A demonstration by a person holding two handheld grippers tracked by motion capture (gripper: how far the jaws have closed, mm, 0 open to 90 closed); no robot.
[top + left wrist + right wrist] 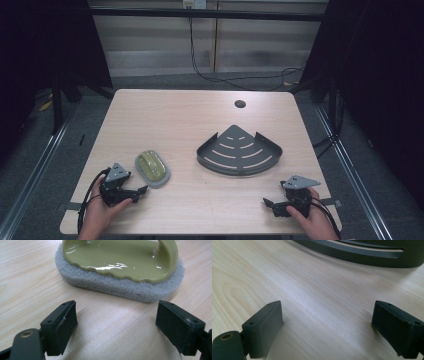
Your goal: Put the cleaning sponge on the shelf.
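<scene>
Both grippers sat wide open on the surface (165,115), left gripper (116,322) facing the scrubber (120,267), right gripper (327,327) facing the rack (239,151); no writing visible.

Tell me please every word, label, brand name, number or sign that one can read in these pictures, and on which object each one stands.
There is no readable text in any view.
The scrubbing pad with its green handle bears no print, seen close in the left gripper view.
The dark slotted corner shelf has slots and no lettering.
The wooden table shows plain grain.
The left gripper and right gripper carry no markings.
</scene>
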